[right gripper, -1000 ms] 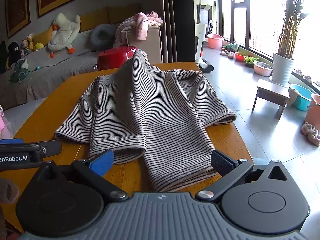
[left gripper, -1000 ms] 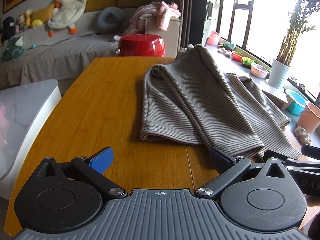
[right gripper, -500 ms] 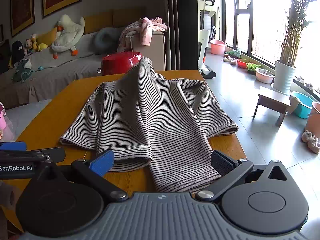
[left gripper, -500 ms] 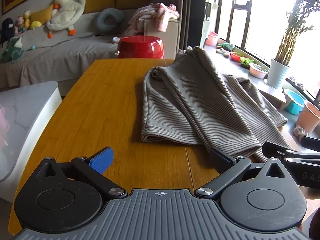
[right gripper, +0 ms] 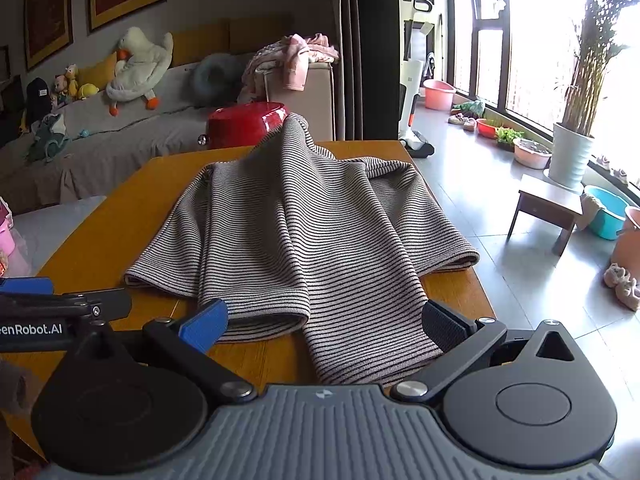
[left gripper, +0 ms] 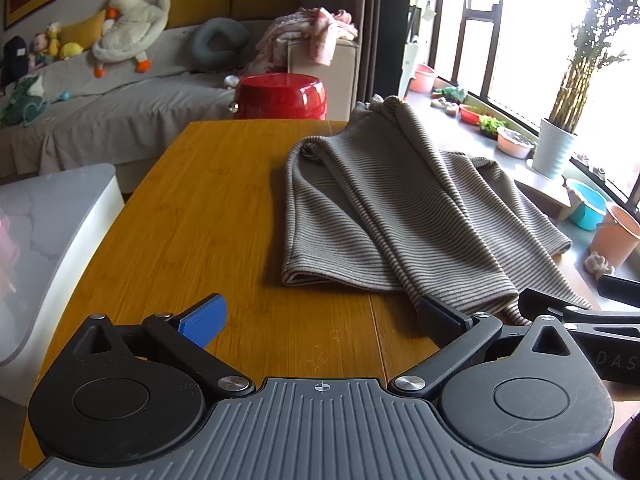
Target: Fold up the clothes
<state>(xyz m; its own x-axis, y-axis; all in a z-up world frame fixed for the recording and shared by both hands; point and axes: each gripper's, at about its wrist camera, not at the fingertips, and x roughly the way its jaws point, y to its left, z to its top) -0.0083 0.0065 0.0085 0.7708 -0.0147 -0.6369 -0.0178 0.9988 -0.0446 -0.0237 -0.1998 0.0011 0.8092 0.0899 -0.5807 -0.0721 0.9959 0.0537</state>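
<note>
The near hem of the striped sweater (right gripper: 320, 240) slips out of sight under the right gripper (right gripper: 326, 326), and its far end hangs over the back edge, hidden. In the left wrist view its right side is cut off by the other tool. The knit is ribbed, grey-beige with thin dark stripes, folded in soft overlapping layers on the smooth wooden surface (left gripper: 192, 216). Both the right gripper and the left gripper (left gripper: 320, 314) stand wide, holding nothing.
</note>
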